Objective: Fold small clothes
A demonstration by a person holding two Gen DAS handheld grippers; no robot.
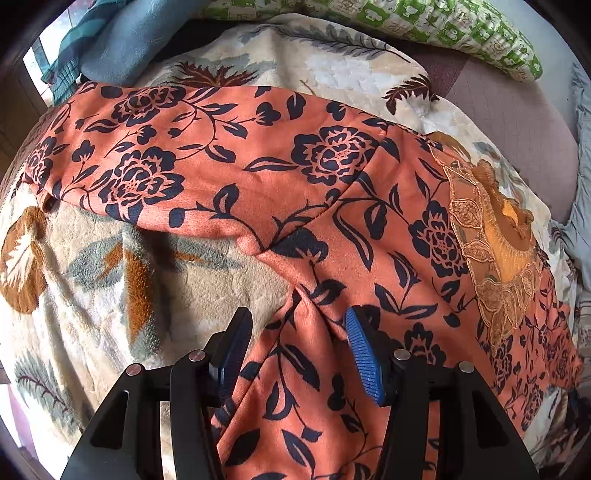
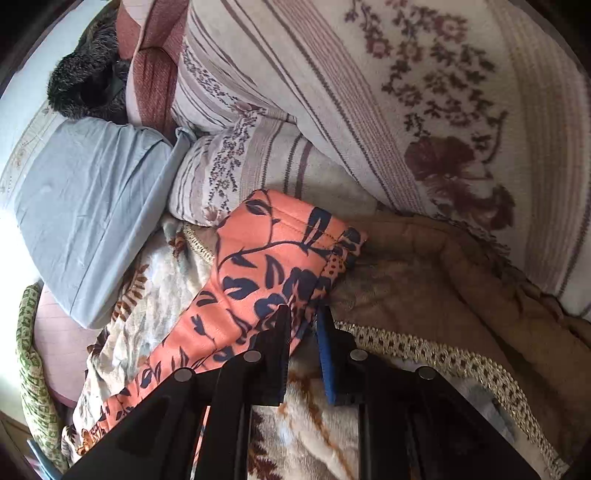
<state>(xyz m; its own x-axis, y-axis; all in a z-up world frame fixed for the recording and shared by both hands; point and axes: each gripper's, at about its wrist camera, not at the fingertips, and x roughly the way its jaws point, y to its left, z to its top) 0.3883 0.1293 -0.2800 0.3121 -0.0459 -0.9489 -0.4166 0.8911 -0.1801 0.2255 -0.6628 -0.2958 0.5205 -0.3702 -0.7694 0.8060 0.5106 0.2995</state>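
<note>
Left gripper [image 1: 299, 343]: its jaws stand apart, about half way, and a raised ridge of the orange garment [image 1: 258, 155] runs between them. The pads do not seem to press on the cloth, so I judge it straddles the fold without pinching it.
Left pads [image 1: 364, 354]: the blue ribbed pad at 3 o'clock of the ridge faces inward; the other one, at 9 o'clock, is mostly hidden behind its black finger.
Right gripper [image 2: 303, 317]: the jaws are nearly together, with only a narrow gap, and the edge of the sleeve end [image 2: 280, 254] sits in this gap. It looks clamped on the cloth, probably to carry this end over the body of the garment.
Garment, place: it lies spread on the fleece blanket [image 1: 110, 258], and its long part goes from the left gripper toward 10 o'clock. The embroidered neckline [image 1: 495, 251] is at 3 o'clock in the left view.
Sleeve hem: in the right view the stitched hem points to 12 o'clock, just beside the brown quilt [image 2: 424, 280].
Around: a blue pillow [image 2: 88, 206] at 10 o'clock and a striped floral blanket [image 2: 332, 92] at 12 o'clock in the right view; a green patterned cushion [image 1: 443, 26] at 1 o'clock in the left view.
Step, my judgement: the folding is at an early stage, because most of the garment is still flat and open.
</note>
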